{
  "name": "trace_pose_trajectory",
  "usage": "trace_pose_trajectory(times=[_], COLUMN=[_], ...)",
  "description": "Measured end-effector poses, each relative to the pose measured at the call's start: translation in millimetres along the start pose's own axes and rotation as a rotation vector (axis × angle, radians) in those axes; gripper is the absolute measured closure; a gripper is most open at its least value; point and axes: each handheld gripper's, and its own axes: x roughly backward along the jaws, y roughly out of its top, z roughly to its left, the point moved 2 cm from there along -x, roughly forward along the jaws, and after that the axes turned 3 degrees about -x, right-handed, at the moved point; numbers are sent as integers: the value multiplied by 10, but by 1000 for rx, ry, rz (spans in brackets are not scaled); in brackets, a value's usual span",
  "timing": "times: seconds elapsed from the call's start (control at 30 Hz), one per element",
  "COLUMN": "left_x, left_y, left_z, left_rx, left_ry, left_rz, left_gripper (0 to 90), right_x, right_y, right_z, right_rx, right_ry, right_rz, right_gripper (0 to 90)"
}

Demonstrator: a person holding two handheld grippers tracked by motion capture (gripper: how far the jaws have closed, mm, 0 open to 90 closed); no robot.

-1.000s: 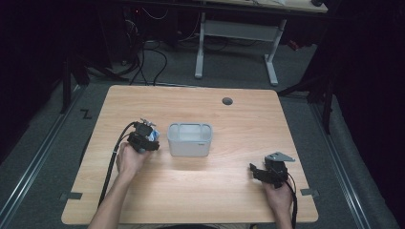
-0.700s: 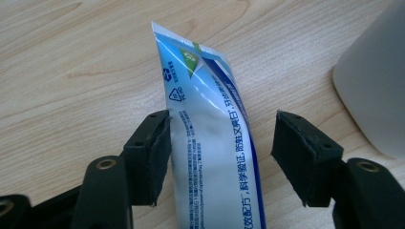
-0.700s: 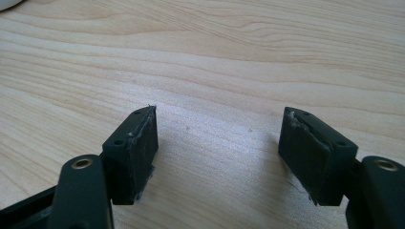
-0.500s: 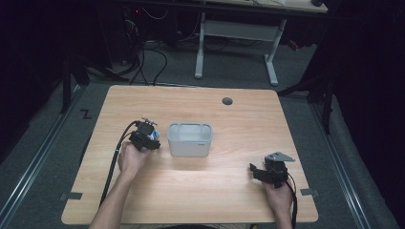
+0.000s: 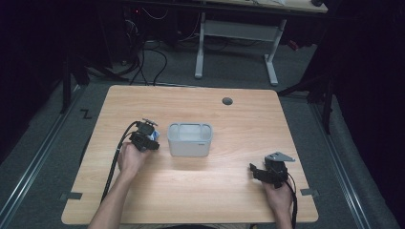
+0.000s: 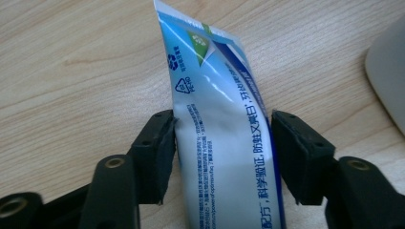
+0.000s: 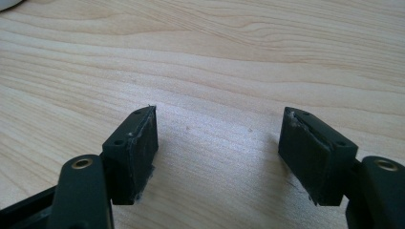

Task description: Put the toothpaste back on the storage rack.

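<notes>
One soft, light toothpaste tube (image 6: 224,143) sits pinched across its flat body in my left hand-held gripper (image 6: 222,157), just beside the grey bin (image 5: 189,139) on the counter (image 5: 239,191); I judge it slippery and crushable, while my right hand-held gripper (image 7: 217,157) gapes empty.

Blue-and-white tube (image 6: 224,143) clamped in left gripper (image 6: 222,148) beside grey bin (image 5: 189,139).

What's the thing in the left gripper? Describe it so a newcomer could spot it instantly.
Start at the wooden table and find the pale grey tub near its middle. Just left of the tub, the left gripper is shut on a tube with its flat crimped end pointing away from the hand. It is the only glossy blue-and-white printed item, with recycling marks and small text.
</notes>
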Motion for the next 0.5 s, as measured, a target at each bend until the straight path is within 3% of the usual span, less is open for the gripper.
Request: trace_pose_trajectory(times=[0.2,0.37,0.5], left_x=[-5,17,12], left_y=[-1,-16,-25], left_z=[31,30,63], left_rx=[22,12,36], left_ry=[-14,-21,-40], left_rz=[11,34,27], left_gripper=[473,489,511], right_x=[0,-1,-1], right_y=[0,0,0], right_z=[-1,-1,0], right_rx=[2,3,3], right_ry=[1,1,1], right_rz=[0,-1,-1], right_gripper=[297,297,297])
